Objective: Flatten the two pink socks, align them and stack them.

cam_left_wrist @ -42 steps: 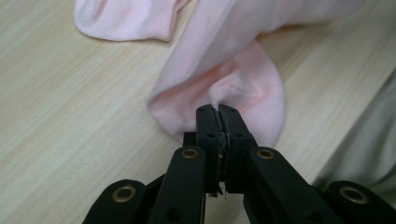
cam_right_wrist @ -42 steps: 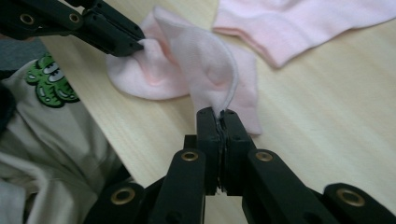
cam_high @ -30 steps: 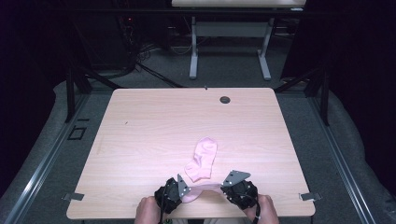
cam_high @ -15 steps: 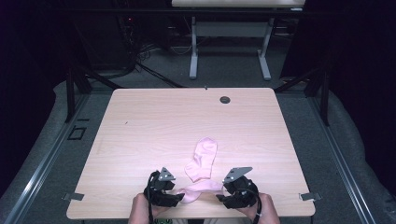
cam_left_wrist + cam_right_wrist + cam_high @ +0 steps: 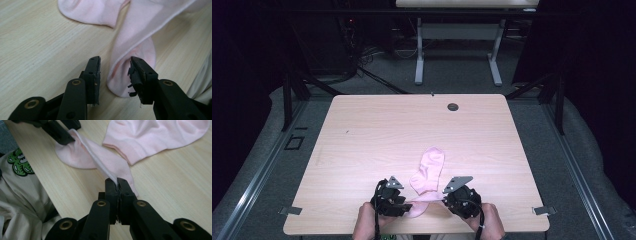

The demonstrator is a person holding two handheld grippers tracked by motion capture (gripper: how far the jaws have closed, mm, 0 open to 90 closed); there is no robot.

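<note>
Between both grippers' tips lies the pink sock (image 5: pixel 428 172).

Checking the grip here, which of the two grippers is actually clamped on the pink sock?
The right gripper, jaws shut on the pink sock's edge; the left gripper's jaws only straddle its end.

The left gripper (image 5: pixel 115 75) has its jaws parted around the rounded toe end of a pale pink fabric sock (image 5: pixel 132 47), which lies on the light wooden table (image 5: pixel 42 47); they have just been closing.
</note>
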